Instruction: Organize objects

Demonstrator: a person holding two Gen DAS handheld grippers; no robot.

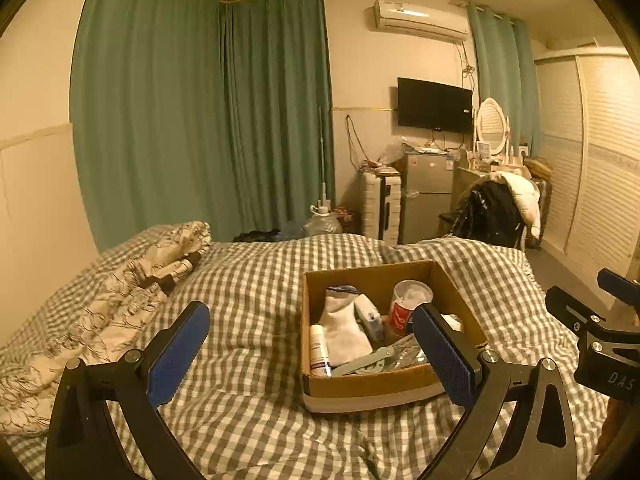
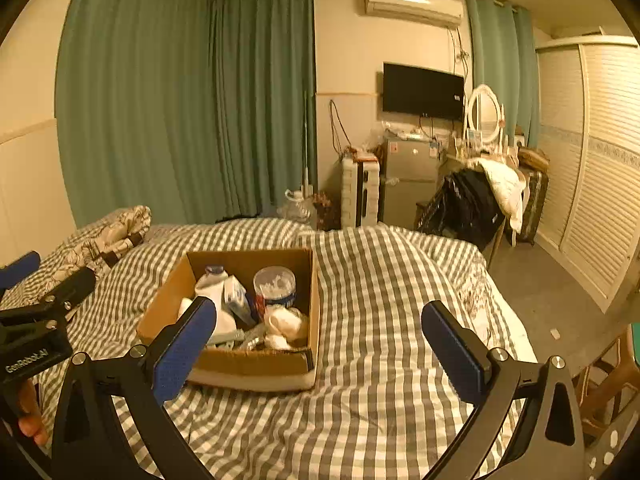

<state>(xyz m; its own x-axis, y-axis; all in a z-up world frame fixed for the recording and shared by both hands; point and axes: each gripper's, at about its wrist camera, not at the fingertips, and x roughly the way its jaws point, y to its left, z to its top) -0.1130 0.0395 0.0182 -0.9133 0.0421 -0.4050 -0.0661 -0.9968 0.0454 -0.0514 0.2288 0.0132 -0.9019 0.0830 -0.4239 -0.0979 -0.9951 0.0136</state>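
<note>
An open cardboard box (image 1: 372,386) sits on the checked bed cover and also shows in the right wrist view (image 2: 248,364). It holds a white sock (image 1: 346,330), a small white bottle (image 1: 319,350), a round tub with a red label (image 1: 404,306), a blue-white carton (image 2: 236,296) and several other small items. My left gripper (image 1: 312,354) is open and empty, held above the bed with its right finger over the box's right side. My right gripper (image 2: 320,350) is open and empty, just right of the box.
The bed (image 2: 380,280) is covered by a grey-white checked quilt, with a patterned pillow (image 1: 132,292) at the left. Beyond it stand green curtains (image 1: 200,120), a small fridge (image 1: 426,196), a chair with coats (image 1: 496,208) and a louvred wardrobe (image 2: 600,184).
</note>
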